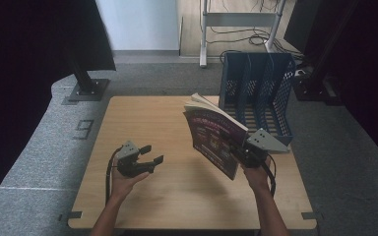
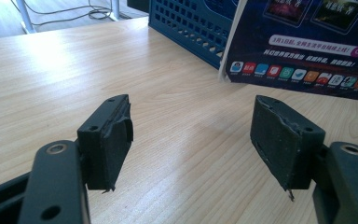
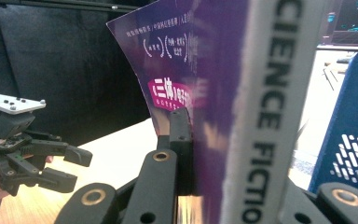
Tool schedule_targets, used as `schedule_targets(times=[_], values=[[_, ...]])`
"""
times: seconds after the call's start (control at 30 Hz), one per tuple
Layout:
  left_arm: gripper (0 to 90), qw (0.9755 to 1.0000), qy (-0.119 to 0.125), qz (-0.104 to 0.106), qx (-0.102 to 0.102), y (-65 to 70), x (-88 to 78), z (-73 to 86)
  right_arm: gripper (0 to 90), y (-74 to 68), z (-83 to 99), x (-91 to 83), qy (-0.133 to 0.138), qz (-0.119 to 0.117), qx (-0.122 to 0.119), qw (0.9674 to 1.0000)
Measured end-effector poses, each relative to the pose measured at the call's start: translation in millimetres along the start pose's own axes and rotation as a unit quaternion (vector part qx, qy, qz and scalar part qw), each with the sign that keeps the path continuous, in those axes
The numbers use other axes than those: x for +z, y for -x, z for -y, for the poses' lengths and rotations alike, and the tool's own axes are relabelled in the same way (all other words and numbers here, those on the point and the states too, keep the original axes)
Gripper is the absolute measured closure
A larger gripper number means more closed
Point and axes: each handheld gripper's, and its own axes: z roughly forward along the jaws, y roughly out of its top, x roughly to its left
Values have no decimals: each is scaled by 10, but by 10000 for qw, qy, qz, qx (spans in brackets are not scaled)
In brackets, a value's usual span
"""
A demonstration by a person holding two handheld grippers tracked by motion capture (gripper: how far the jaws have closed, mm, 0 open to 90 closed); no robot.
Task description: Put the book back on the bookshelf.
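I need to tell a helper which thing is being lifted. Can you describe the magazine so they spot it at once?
On the wooden table, look toward the blue slotted file rack at the far right. Just in front of it, the right gripper holds the magazine upright off the table. It is the one printed thing there: purple cover, white spine lettered SCIENCE FICTION.

I see a paperback book [image 1: 214, 140] with a glossy purple paper cover that catches the light, and pale matt page edges. My table [image 1: 177, 196] is light wood-grain board, smooth with a soft sheen. The blue file rack [image 1: 258, 93] looks like hard perforated plastic. My left gripper [image 2: 191, 140] has matt black rubbery pads, worn and ragged at the edges, on smooth black plastic arms. The floor [image 1: 34, 157] is rough grey carpet.
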Motion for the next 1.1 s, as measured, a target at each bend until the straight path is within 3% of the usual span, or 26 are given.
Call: schedule_targets(times=[1.1], values=[[300, 9999, -20, -123, -69, -58, -8, 41, 817, 221, -193, -190, 266, 410, 43, 9988]])
